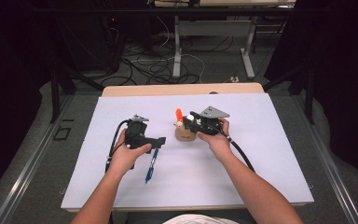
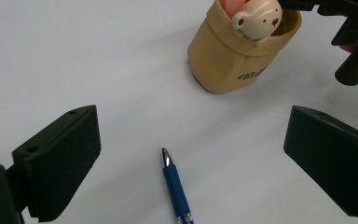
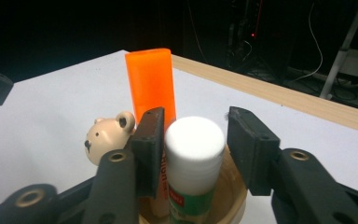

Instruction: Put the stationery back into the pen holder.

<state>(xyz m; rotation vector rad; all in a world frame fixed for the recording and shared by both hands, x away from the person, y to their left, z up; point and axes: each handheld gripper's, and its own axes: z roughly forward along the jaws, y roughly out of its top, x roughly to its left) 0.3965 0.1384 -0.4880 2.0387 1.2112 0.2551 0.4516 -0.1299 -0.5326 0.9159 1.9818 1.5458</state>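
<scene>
- Right gripper view: our right tongs (image 3: 193, 149) stand astride the glue stick (image 3: 193, 158) in the cup (image 3: 235, 200), jaws parted, one pad touching or nearly so, the other apart. We judge the stick is being dropped in or about to be lifted out; we cannot tell which.
- An orange marker (image 3: 151, 84) also stands in the cup, with a bear charm (image 3: 105, 135) at the rim.
- Cup (image 1: 184, 134) sits mid-bench, nearer the far edge.
- Left tongs (image 2: 186, 158) are released, hovering over the blue pen (image 2: 175, 186), which lies flat on the bench (image 1: 261, 154), tip toward the cup.
- If we are filling the cup, marker and glue are in; the pen is left.
</scene>
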